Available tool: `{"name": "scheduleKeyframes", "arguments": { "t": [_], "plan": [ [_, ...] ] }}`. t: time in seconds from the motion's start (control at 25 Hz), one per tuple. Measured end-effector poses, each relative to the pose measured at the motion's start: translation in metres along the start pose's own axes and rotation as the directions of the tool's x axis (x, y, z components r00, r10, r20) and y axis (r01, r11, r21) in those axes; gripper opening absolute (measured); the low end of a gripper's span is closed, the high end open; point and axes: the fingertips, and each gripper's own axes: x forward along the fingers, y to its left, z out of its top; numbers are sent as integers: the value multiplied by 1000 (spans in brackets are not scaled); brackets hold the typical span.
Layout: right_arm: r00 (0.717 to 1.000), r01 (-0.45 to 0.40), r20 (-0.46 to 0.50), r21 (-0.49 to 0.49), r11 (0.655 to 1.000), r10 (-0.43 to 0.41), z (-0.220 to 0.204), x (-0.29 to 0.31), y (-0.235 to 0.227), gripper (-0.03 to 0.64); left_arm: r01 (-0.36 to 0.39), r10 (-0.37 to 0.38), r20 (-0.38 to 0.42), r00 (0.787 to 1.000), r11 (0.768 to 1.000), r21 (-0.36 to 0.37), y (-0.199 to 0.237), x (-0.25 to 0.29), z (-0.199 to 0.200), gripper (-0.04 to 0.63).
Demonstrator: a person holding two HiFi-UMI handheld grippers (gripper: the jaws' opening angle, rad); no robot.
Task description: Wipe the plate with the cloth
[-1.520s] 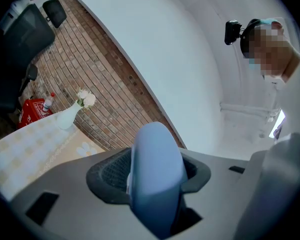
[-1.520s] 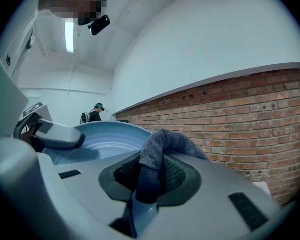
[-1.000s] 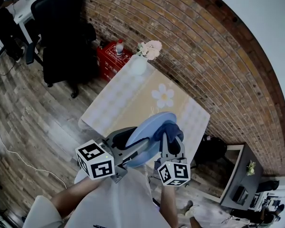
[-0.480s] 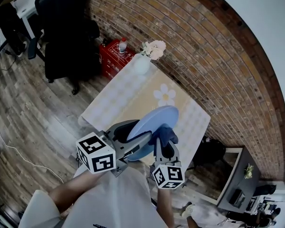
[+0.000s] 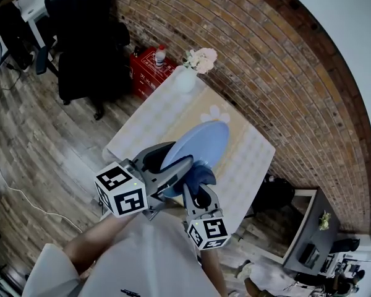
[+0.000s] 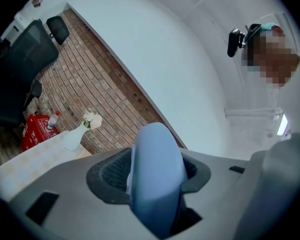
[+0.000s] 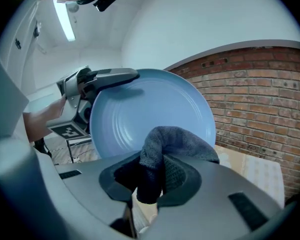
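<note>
Left gripper [image 6: 156,191]: jaws clamped on rim of round pale-blue plate [image 5: 199,142], held tilted. Right gripper [image 7: 152,186]: jaws closed on crumpled dark grey-blue cloth [image 7: 176,143], set against plate face.

One plate [image 5: 201,142], one cloth [image 5: 198,176]

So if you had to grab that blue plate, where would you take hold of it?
Probably by its rim, coming in edge-on. The plate is thin with a broad flat face, so jaws can only close across its edge. The left gripper holds it so, leaving the face free for the cloth.
</note>
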Motion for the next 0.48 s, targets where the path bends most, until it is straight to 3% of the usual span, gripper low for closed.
{"name": "scheduleKeyframes", "arguments": {
  "t": [0.48],
  "plan": [
    [975, -191, 94, -90, 977, 199, 42, -1, 59, 97, -16, 16, 7, 1000, 1000, 8, 4, -1, 0, 212]
  ]
}}
